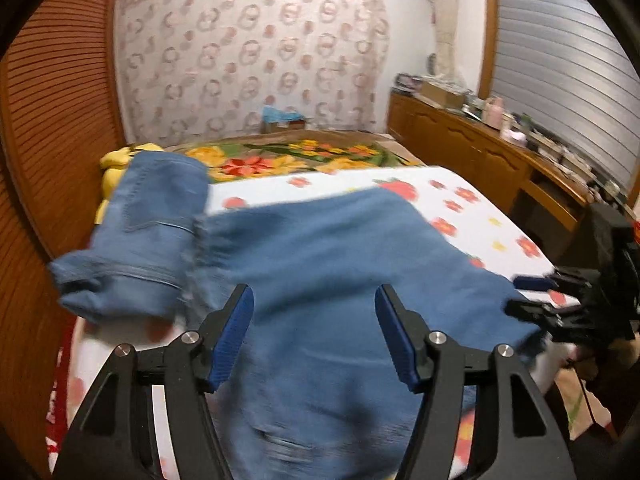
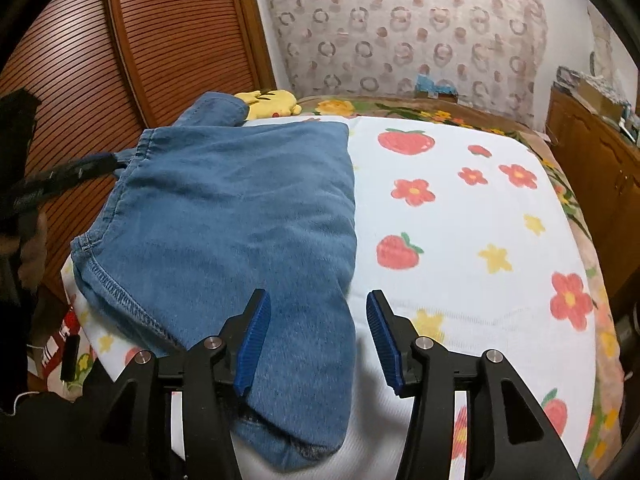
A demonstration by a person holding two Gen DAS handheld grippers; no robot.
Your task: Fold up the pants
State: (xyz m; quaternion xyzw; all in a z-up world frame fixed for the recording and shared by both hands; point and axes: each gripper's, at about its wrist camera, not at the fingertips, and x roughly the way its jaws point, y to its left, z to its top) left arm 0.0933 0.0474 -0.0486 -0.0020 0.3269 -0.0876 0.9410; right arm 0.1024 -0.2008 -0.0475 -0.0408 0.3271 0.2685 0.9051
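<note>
Blue denim pants [image 1: 320,248] lie folded across the white flowered sheet [image 2: 460,240] of a bed. My left gripper [image 1: 314,300] hovers open over the cloth, its blue pads apart and pressing nothing. My right gripper [image 2: 318,312] is open too. The pants' [image 2: 240,208] right edge runs between its jaws, untouched by the pads. In the left wrist view the right gripper [image 1: 520,296] sits at the cloth's right end. In the right wrist view the left gripper's fingers [image 2: 88,169] reach the stitched left edge.
A second roll of denim [image 1: 156,216] with a back pocket lies at the far left, next to a yellow plush toy [image 2: 272,102]. A slatted wooden door [image 2: 172,32] stands on the left. A cluttered wooden sideboard [image 1: 480,148] lines the right.
</note>
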